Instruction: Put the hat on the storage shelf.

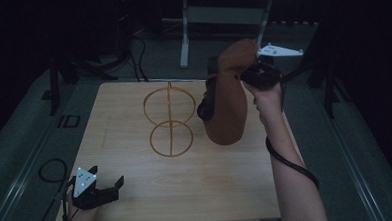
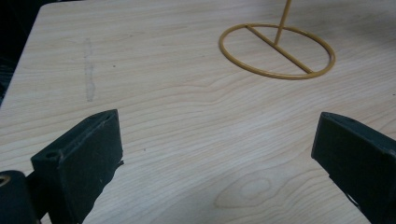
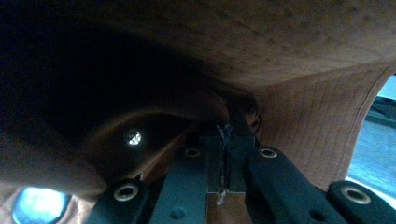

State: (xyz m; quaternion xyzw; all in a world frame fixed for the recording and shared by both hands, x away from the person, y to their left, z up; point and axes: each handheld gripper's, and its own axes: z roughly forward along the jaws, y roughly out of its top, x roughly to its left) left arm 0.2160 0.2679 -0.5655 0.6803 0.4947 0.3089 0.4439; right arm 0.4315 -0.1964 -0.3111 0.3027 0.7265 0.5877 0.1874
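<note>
A brown fabric cap (image 1: 226, 109) hangs above the right part of the wooden table (image 1: 187, 191), its lower end near the surface. My right gripper (image 1: 247, 74) is shut on its upper edge; in the right gripper view the jaws (image 3: 226, 154) pinch the brown mesh cloth (image 3: 303, 56) tight. Left of the cap stands a gold wire stand (image 1: 169, 121) with a ring base and a ring top. My left gripper (image 1: 112, 190) rests low at the table's near left corner, open, with bare wood between its jaws (image 2: 215, 154). The stand's base ring (image 2: 278, 51) lies ahead of it.
A black cable (image 1: 291, 161) trails from the right gripper along the forearm. Behind the table a grey metal frame (image 1: 184, 36) stands on the floor. A coiled cable (image 1: 51, 172) lies on the floor at the left.
</note>
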